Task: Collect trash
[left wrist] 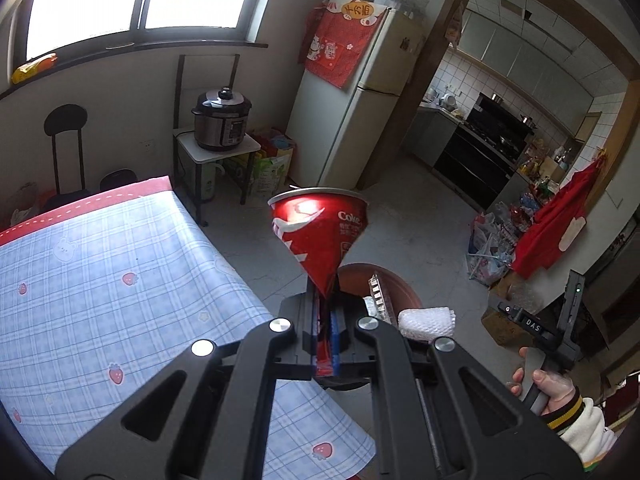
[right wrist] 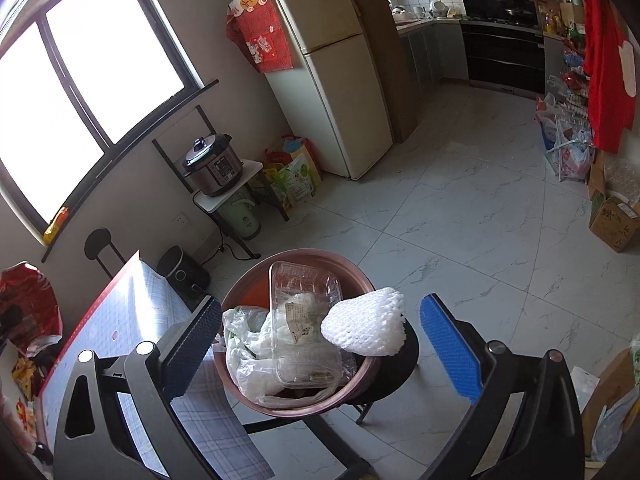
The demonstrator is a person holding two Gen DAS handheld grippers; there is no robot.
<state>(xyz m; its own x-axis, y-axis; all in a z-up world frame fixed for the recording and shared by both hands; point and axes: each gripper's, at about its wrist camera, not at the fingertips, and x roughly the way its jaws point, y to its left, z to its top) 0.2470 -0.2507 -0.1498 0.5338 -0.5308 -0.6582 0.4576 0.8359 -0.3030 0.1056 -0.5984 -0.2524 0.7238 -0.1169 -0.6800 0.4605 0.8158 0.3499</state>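
Left hand-held gripper (left wrist: 326, 312) pinches a crushed red cola can (left wrist: 320, 236) beside the worktop (left wrist: 100, 280); right hand-held gripper (right wrist: 320, 344), jaws wide, hangs over the brown basin (right wrist: 360, 384) of trash.

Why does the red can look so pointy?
Squashed: the left tool pinches the Coke can flat at its bottom end.
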